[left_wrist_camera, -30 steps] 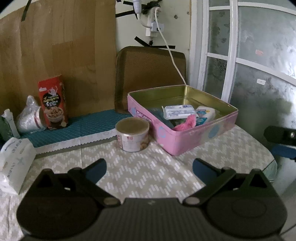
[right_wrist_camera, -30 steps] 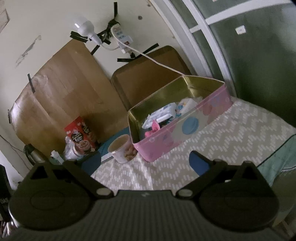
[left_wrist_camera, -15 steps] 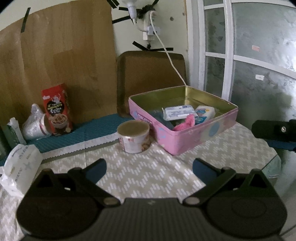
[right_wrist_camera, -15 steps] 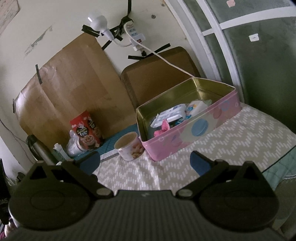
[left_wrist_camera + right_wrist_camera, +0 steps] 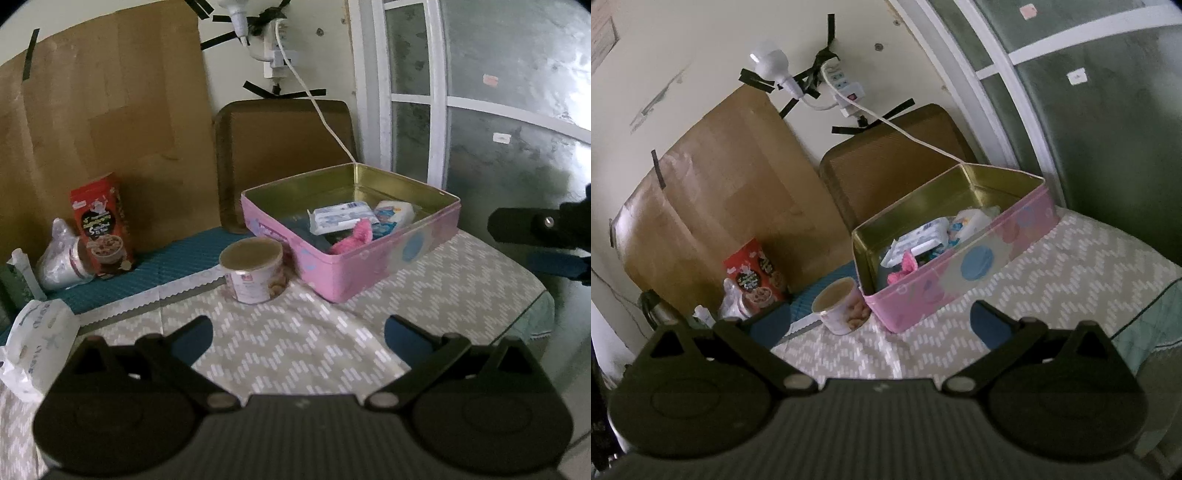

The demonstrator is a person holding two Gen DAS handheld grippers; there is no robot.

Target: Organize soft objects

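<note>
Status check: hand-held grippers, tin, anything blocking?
Left hand-held gripper open, empty. Right hand-held gripper open, empty. Pink tin holds the soft items. Round can beside it, not blocking.

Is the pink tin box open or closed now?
Open. The pink tin box has no lid on; its gold inside shows, with a white packet and pink soft item in it.

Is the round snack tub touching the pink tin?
Apart. The left wrist view shows a strip of tablecloth between the round snack tub and the pink tin's near corner.
</note>
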